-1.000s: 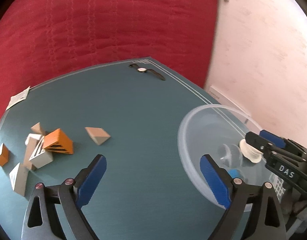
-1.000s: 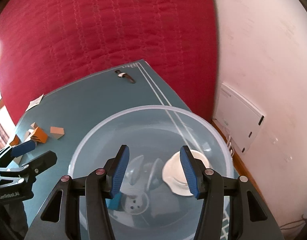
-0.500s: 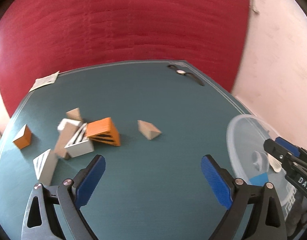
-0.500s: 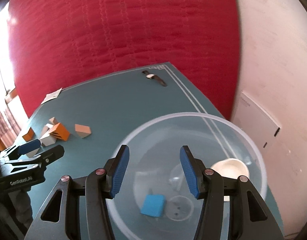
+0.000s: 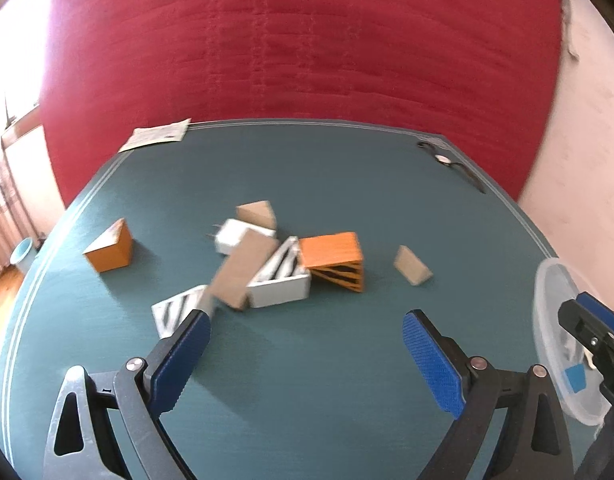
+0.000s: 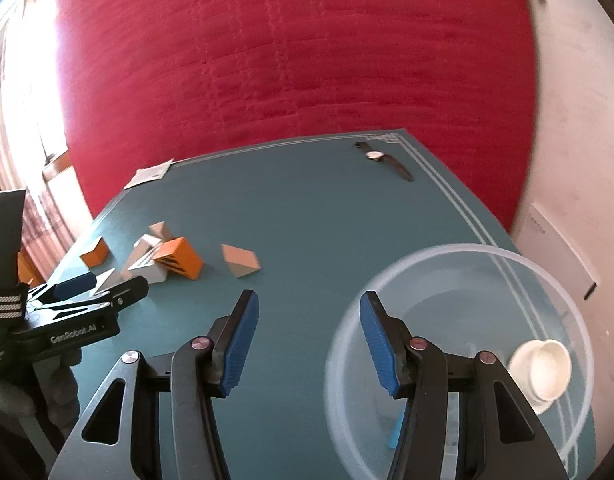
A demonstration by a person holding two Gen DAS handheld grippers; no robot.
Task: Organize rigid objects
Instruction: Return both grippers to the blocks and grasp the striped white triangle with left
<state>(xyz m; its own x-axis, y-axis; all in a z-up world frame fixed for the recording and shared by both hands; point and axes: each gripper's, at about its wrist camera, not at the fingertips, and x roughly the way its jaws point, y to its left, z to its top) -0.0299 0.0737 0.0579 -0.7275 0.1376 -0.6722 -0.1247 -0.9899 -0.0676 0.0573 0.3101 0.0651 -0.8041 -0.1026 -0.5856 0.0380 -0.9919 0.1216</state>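
Few things are inside the clear bowl point(image 6: 459, 360) so far: a white round cap-like piece point(image 6: 541, 372) rests against its right wall, and a small blue piece point(image 5: 574, 376) lies on its bottom, mostly hidden behind the right gripper in that gripper's own view. Most of the rigid objects are not yet sorted and lie on the teal table point(image 5: 327, 184), well apart from the bowl on its left half. A pile stands in the middle of that half: an orange striped wedge point(image 5: 335, 260) touches a white striped block point(image 5: 281, 284), a long tan block point(image 5: 243, 272) leans over it, a white piece point(image 5: 235, 236) and a tan wedge point(image 5: 259, 214) lie just behind, and another striped white piece point(image 5: 175, 312) lies nearer, blurred. An orange block point(image 5: 109, 246) sits alone to the far left, and a lone tan wedge point(image 5: 411, 270) sits to the right of the pile, between it and the bowl. A wristwatch point(image 6: 383, 160) lies at the far right corner and a paper slip point(image 5: 155, 138) at the far left edge. The left gripper point(image 5: 303, 340) hovers in front of the pile with its fingers spread wide and nothing between them; the right gripper point(image 6: 309, 336) hangs at the left rim of the bowl, fingers also apart and empty. I judge the task to be at an early stage, with nearly all blocks left to gather.
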